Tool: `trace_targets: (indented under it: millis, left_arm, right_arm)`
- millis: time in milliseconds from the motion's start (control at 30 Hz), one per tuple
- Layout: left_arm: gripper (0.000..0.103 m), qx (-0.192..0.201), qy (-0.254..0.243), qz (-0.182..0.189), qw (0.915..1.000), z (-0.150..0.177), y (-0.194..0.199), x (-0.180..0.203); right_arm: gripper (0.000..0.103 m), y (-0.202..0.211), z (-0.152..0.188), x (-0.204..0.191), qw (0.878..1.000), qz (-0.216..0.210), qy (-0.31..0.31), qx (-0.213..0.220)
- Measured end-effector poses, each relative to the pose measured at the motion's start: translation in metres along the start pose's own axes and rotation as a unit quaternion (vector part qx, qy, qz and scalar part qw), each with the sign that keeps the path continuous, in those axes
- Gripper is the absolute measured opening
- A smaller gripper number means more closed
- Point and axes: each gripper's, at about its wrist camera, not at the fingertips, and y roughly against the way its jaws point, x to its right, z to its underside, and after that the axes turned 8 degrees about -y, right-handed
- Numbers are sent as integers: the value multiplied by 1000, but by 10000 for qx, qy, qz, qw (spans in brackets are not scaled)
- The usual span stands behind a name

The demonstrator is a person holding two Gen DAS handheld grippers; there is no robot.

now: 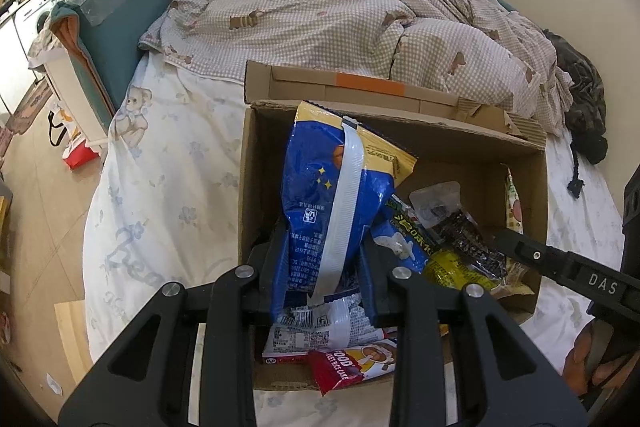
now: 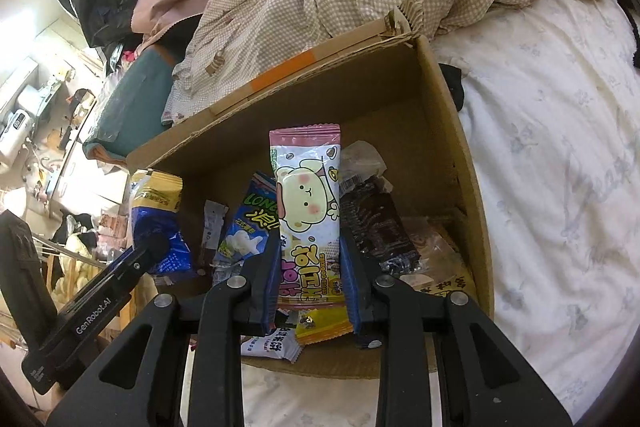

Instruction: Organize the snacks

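Both hand-held tools are matte black. The left gripper [image 1: 326, 263] spreads from its fingers into broad flat linkage arms with elongated triangular cut-outs, joined at round silver rivets [image 1: 245, 271], two on each side. Seen from the other tool's camera, its slim side bar bears white lettering reading "GenRobot.AI". The right gripper [image 2: 310, 267] has the same black arms, cut-outs and silver rivets, and its fingers carry ribbed blue pads [image 2: 267, 279] on their inner faces. From the left camera its side bar shows a small recessed screw and white letters "DAS". Behind that bar a person's hand [image 1: 600, 363] wraps the handle.
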Motion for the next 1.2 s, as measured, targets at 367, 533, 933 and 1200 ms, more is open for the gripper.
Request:
trace_targets:
  millis: [367, 533, 933, 1200]
  left_arm:
    - [85, 340, -152, -271, 9989, -1, 14, 5]
    - [85, 476, -262, -229, 9983, -2, 26, 6]
    - [101, 1120, -93, -637, 9916, 16, 93, -9]
    - [103, 1106, -69, -650, 9917, 47, 119, -17]
  right_arm:
    - [83, 9, -3, -7, 9986, 298, 164, 411]
    - [95, 24, -1, -15, 9971, 217, 332, 652]
    - [103, 86, 37, -38, 9890, 167, 772, 1252]
    - [103, 109, 73, -41, 9810, 576, 1087, 1497]
